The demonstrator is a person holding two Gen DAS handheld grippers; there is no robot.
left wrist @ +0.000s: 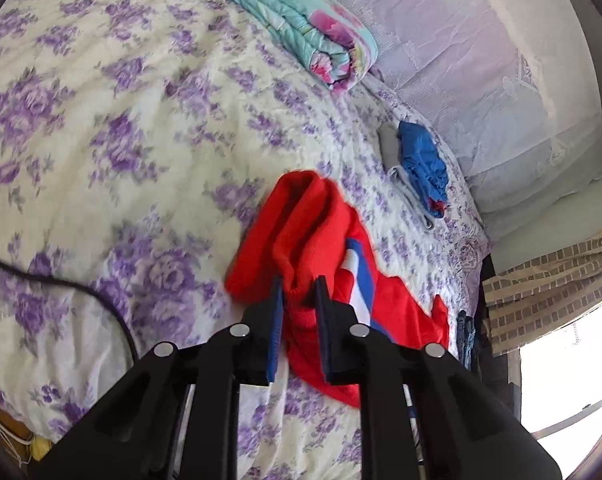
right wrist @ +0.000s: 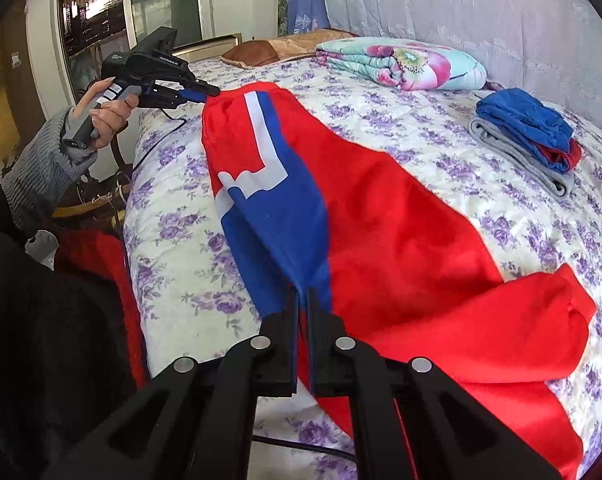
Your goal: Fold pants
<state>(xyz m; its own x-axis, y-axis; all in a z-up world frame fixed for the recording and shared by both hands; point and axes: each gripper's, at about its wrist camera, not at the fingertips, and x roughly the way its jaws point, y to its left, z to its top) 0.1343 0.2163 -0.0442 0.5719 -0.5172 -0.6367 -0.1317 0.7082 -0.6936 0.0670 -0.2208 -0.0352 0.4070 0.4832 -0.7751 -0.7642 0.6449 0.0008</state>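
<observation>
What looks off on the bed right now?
The red pants lie skewed across the bed, one leg bunched up near its edge. Both grippers pinch the pants. Nothing looks damaged or spilled.

Soft fleecy cloth pants (right wrist: 401, 240), quilted cotton bedspread (left wrist: 121, 128) (matt), lace curtain (right wrist: 481, 8)

We hold the left tool (left wrist: 299, 286) angled downward, its jaws pinched on the red pants' (right wrist: 401, 216) ribbed end. Our left hand (right wrist: 105, 110), grey-sleeved, grips its handle. The right tool (right wrist: 303, 294) points down, clamped on the blue fabric.
</observation>
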